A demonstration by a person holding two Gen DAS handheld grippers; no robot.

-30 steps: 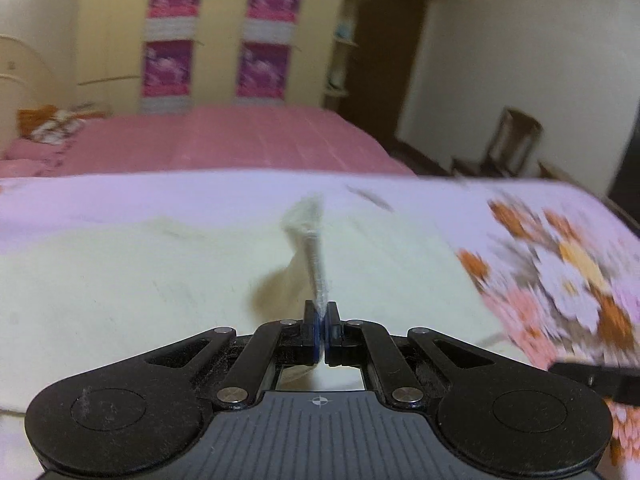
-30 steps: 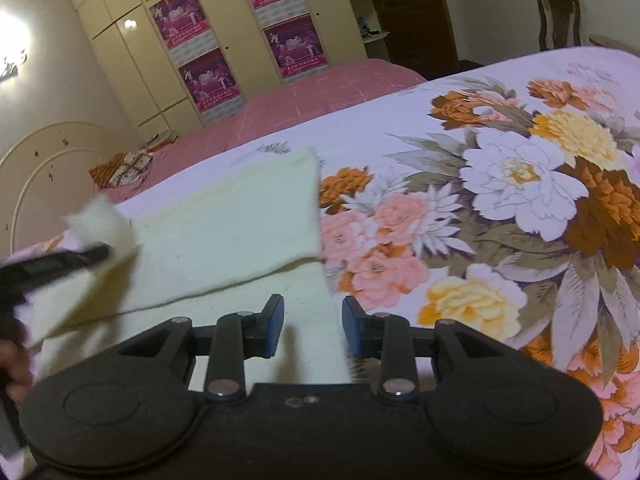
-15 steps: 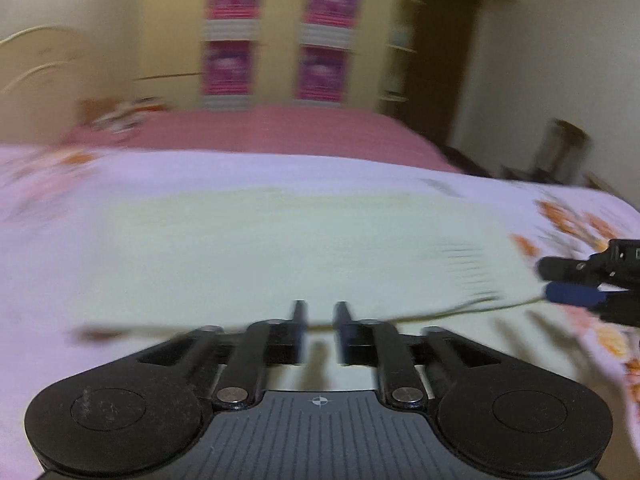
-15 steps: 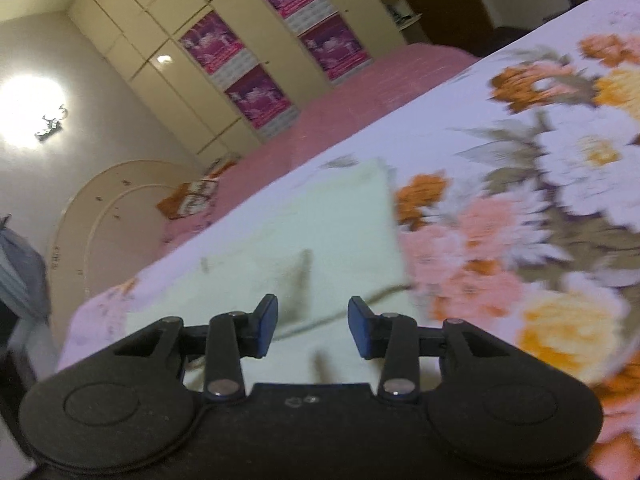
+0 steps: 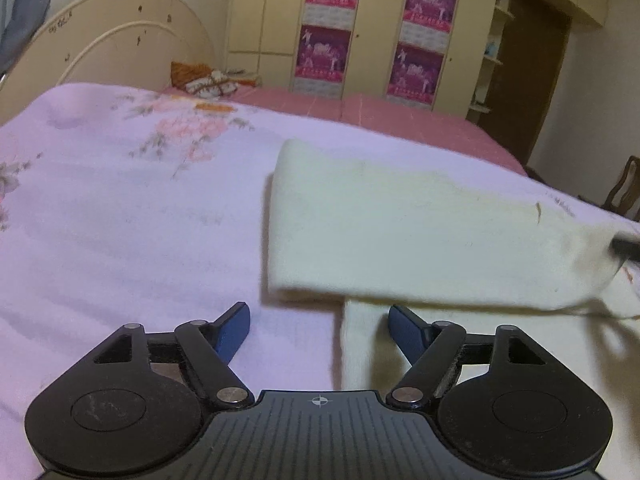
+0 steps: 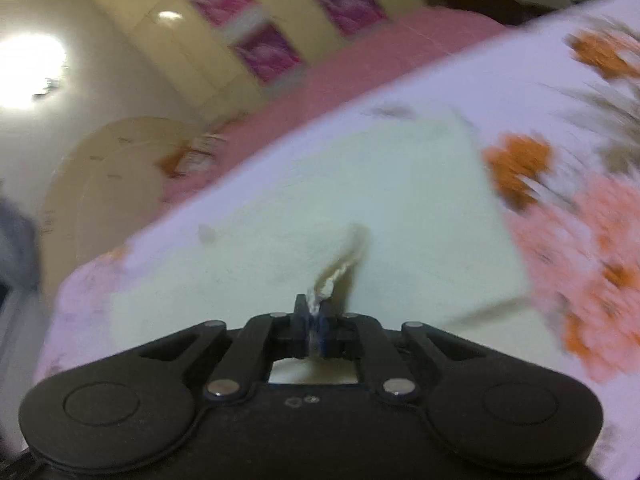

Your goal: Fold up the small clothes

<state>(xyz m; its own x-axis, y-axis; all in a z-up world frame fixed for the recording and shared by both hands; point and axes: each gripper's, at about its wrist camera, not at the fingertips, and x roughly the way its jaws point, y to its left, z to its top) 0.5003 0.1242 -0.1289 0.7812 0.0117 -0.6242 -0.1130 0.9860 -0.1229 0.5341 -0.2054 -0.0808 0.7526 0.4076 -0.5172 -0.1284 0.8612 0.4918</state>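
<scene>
A cream knitted garment lies folded over on the floral bedspread, its folded top layer above a lower layer near my left gripper. My left gripper hovers at the garment's left front corner, its jaws opening with nothing pressed between the blue pads. In the right wrist view the same cream garment fills the middle, blurred. My right gripper is shut on a pinched ridge of that cloth. The tip of the right gripper shows at the far right edge of the left wrist view, at the garment's corner.
A pink-covered bed lies beyond the bedspread, with a curved cream headboard at the left and a patterned pillow. Wardrobe doors with pink posters stand behind. A wooden chair is at the far right.
My left gripper let go of the cloth it pinched, opened wide and swung to the garment's left end. My right gripper, open before, closed on a fold of the garment.
</scene>
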